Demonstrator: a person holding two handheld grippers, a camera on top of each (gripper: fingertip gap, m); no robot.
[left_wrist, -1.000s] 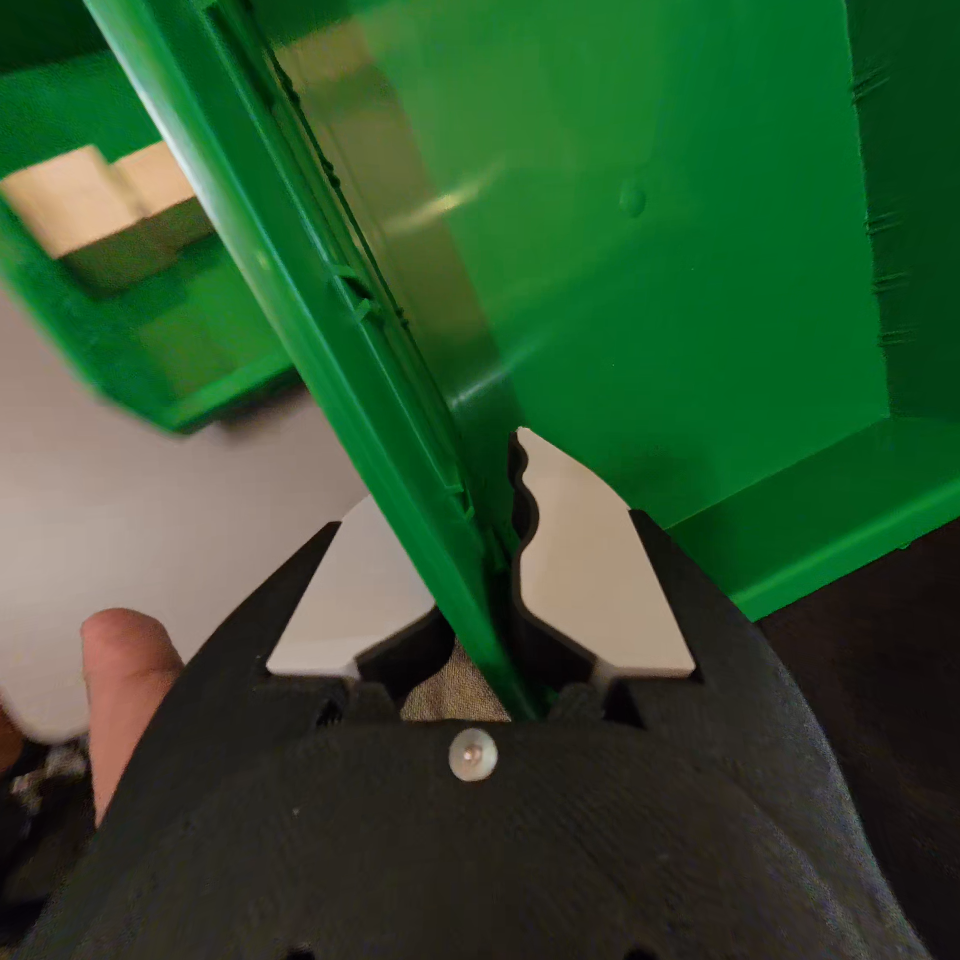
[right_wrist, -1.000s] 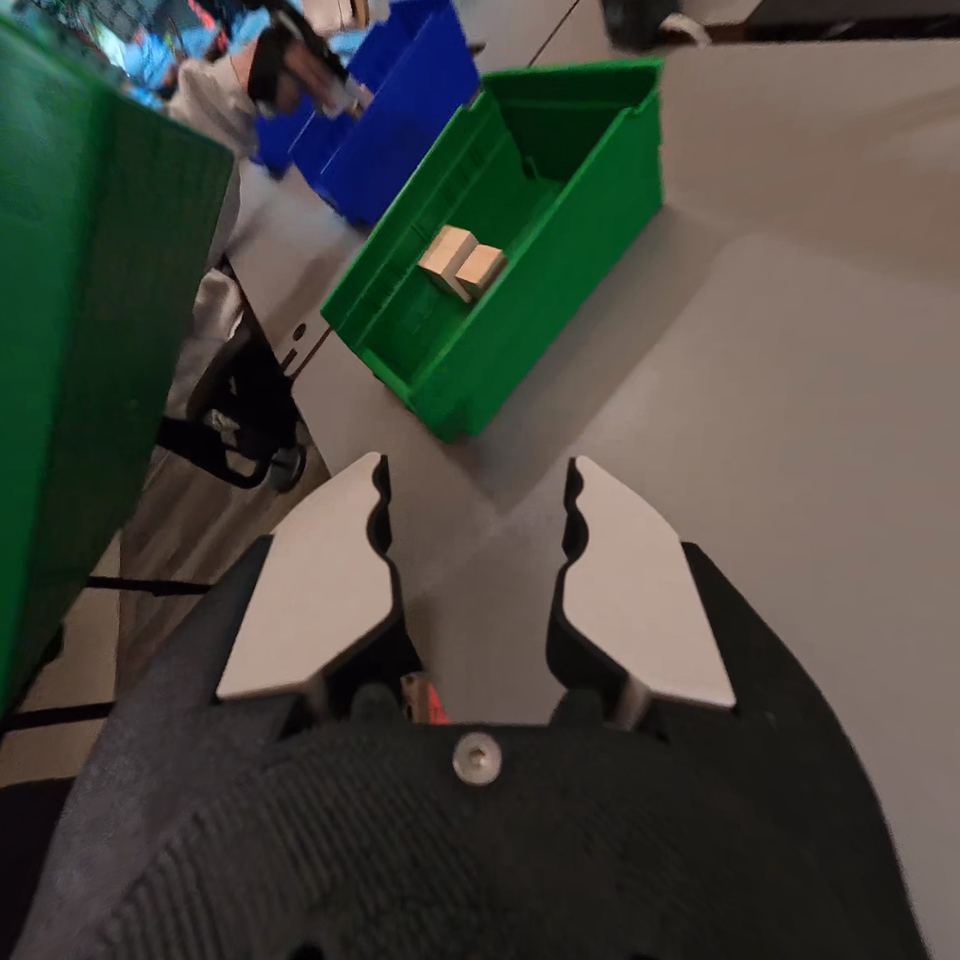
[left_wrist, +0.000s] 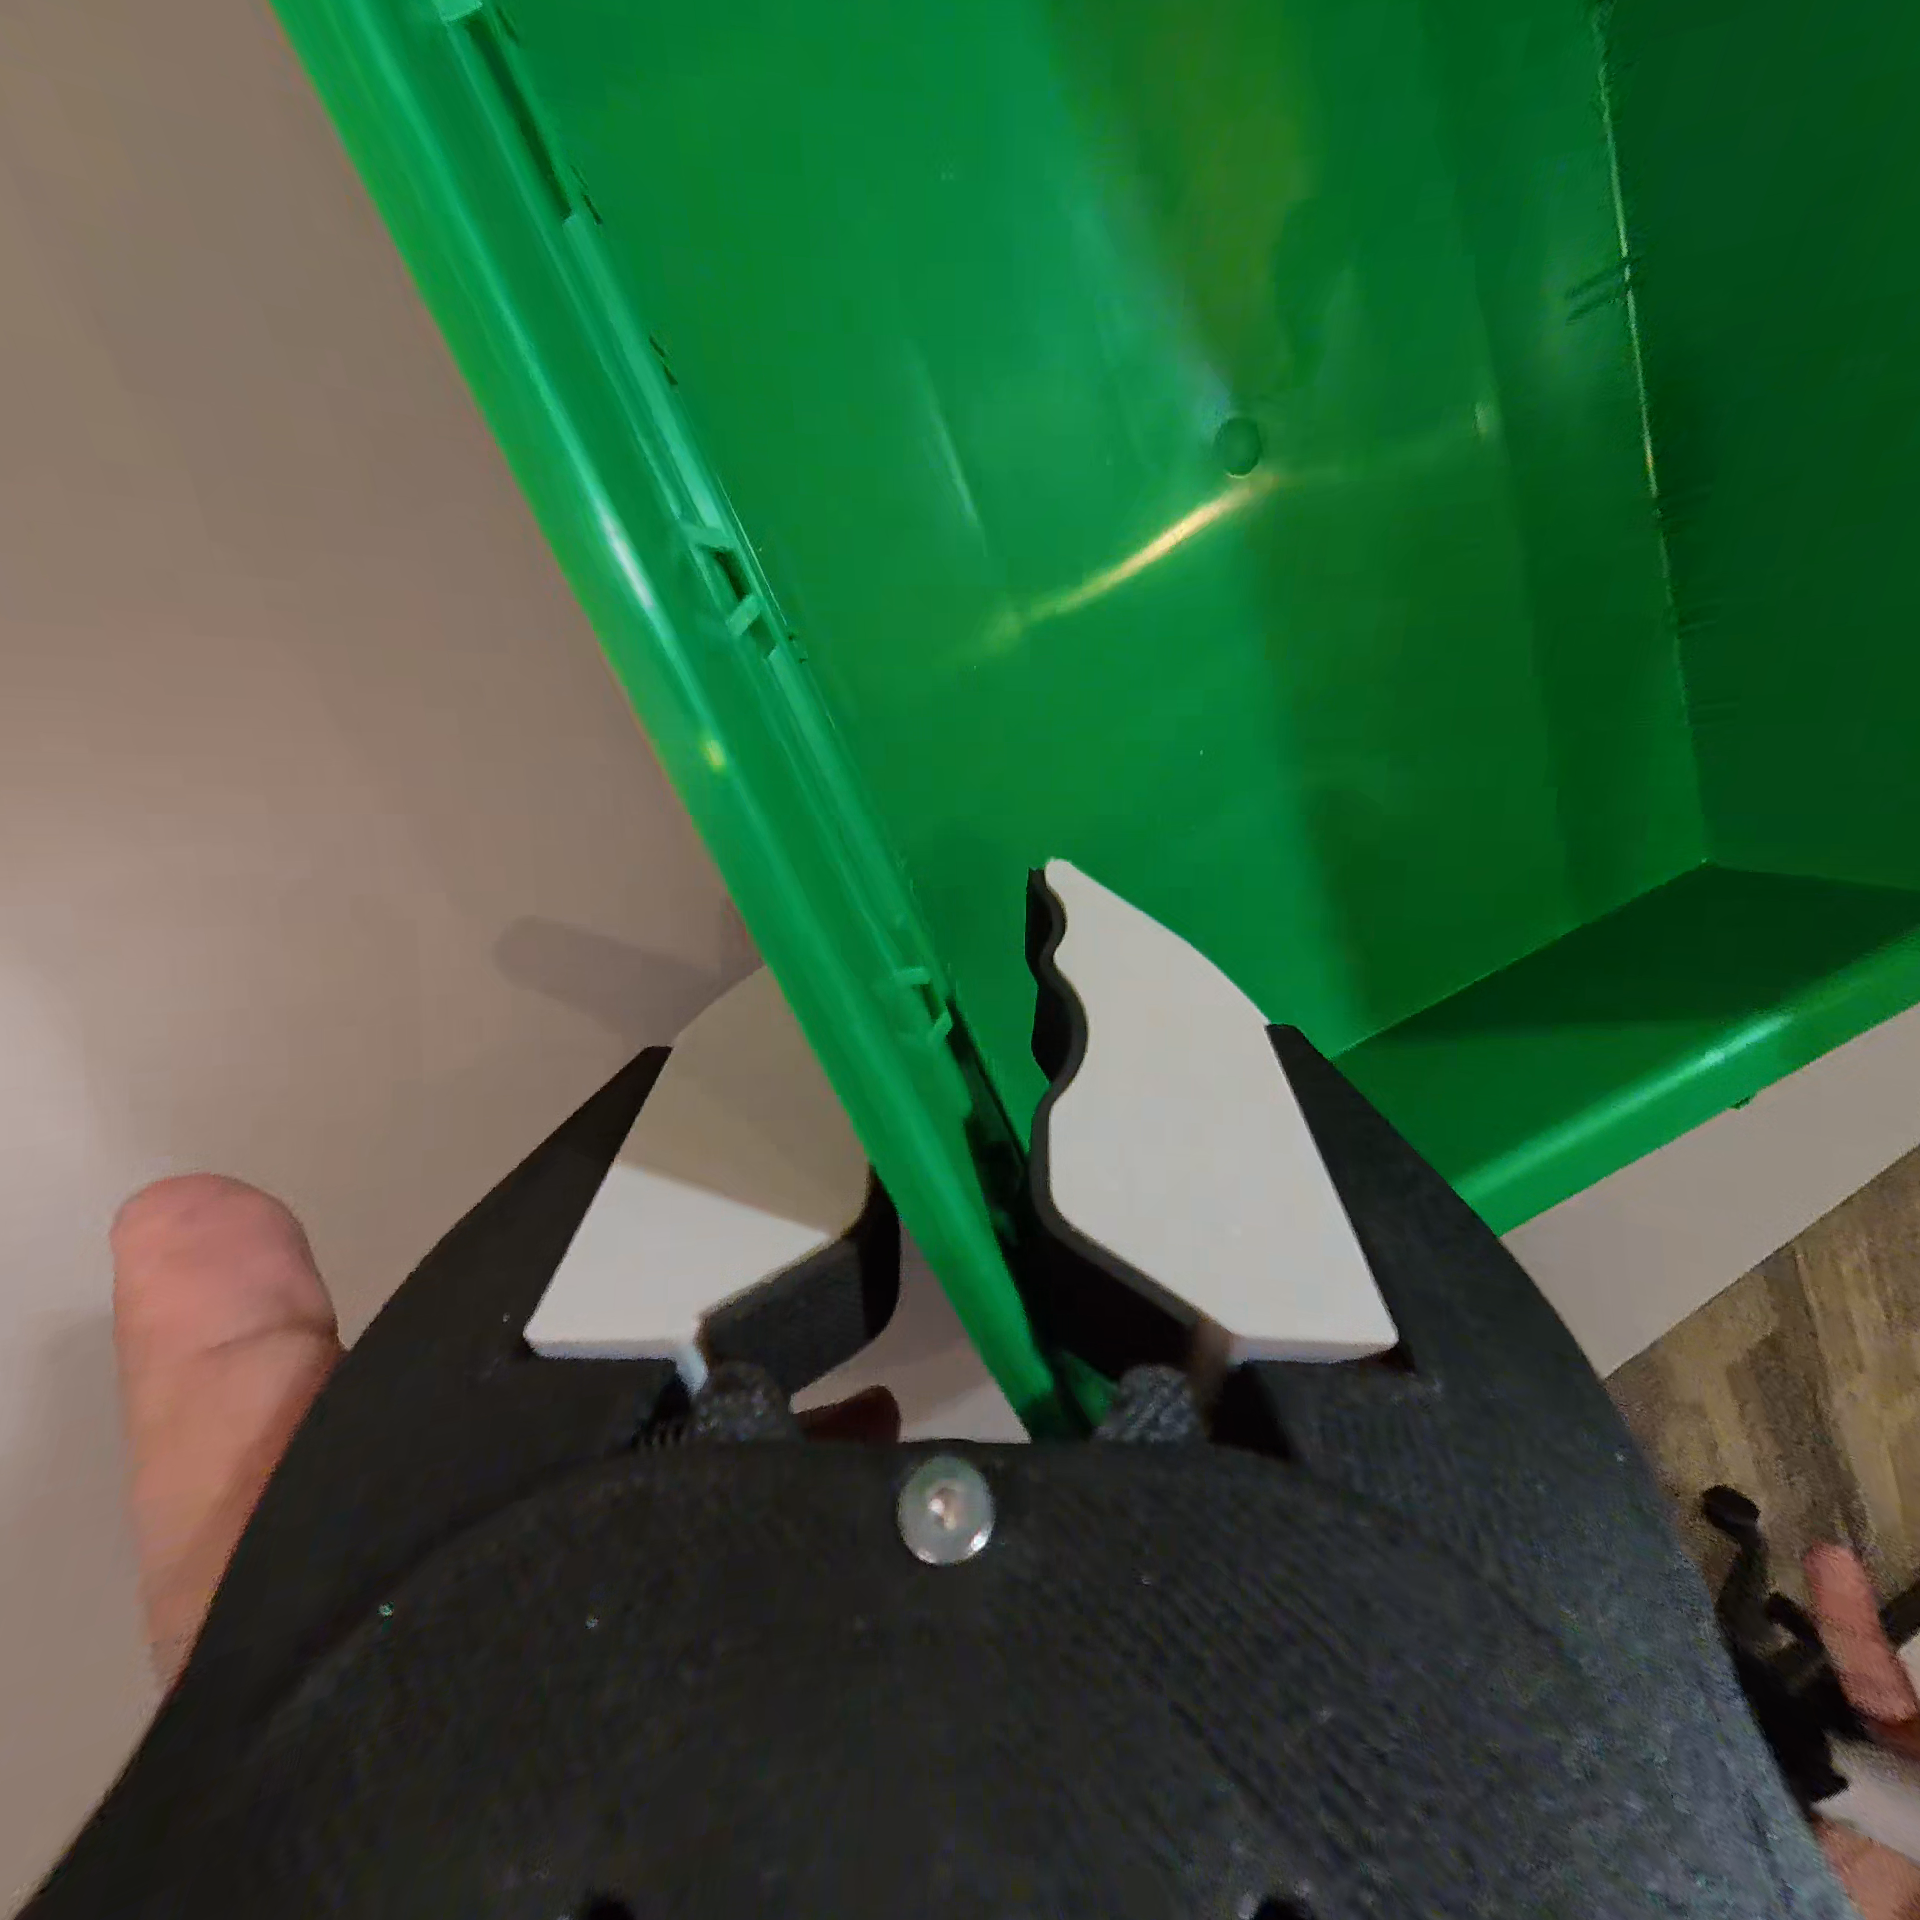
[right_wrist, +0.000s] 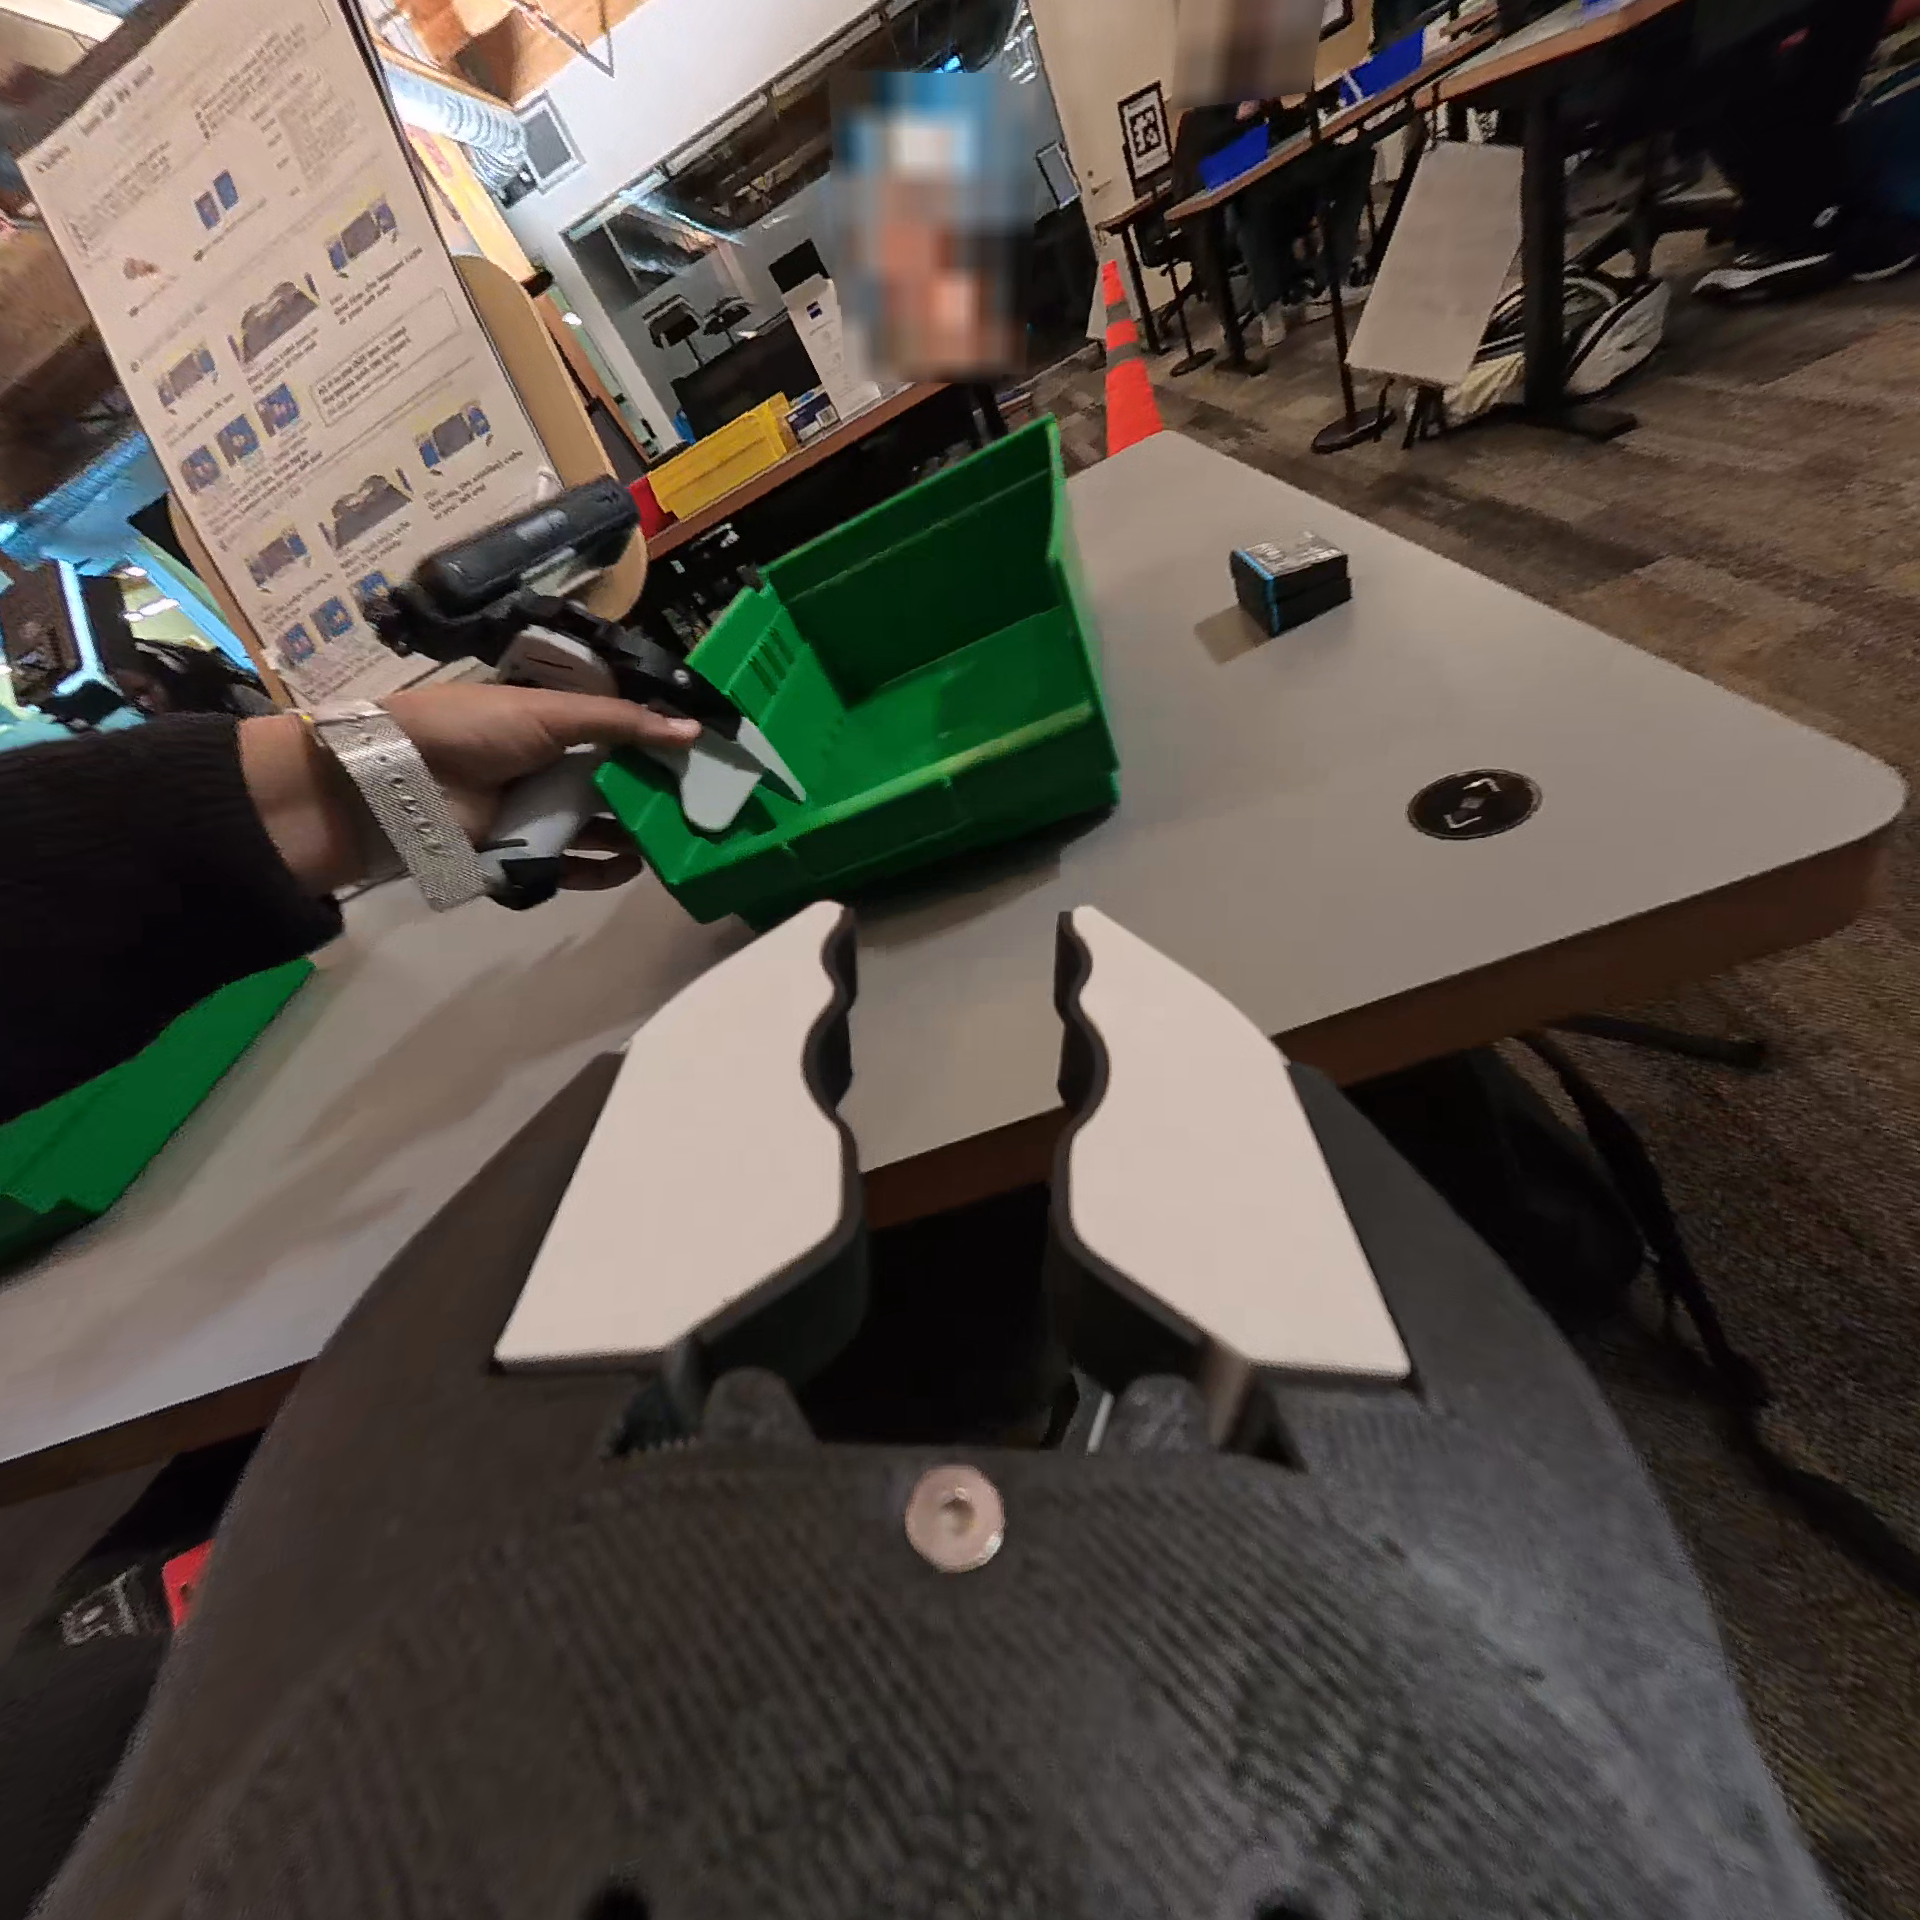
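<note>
My left gripper (left_wrist: 914, 925) is shut on the side wall of an empty green plastic bin (left_wrist: 1143, 468), with one finger outside the wall and one inside. In the right wrist view the same bin (right_wrist: 935, 707) sits on or just above the grey table (right_wrist: 1351, 831), and the left gripper (right_wrist: 727, 769) clamps its near-left wall, held by a hand in a dark sleeve. My right gripper (right_wrist: 956, 920) is open and empty. It hovers over the table's front edge, short of the bin.
A second green bin (right_wrist: 125, 1091) shows partly at the far left. A small black box (right_wrist: 1288, 587) and a round black inset (right_wrist: 1473, 803) are on the table's right part. Behind stand a poster board (right_wrist: 281, 343), yellow bins (right_wrist: 727, 457) and an orange cone (right_wrist: 1127, 374).
The left gripper has carried the green bin away from the bin with wooden blocks, which is out of view. The right gripper has swung to face the held bin and stays open.
</note>
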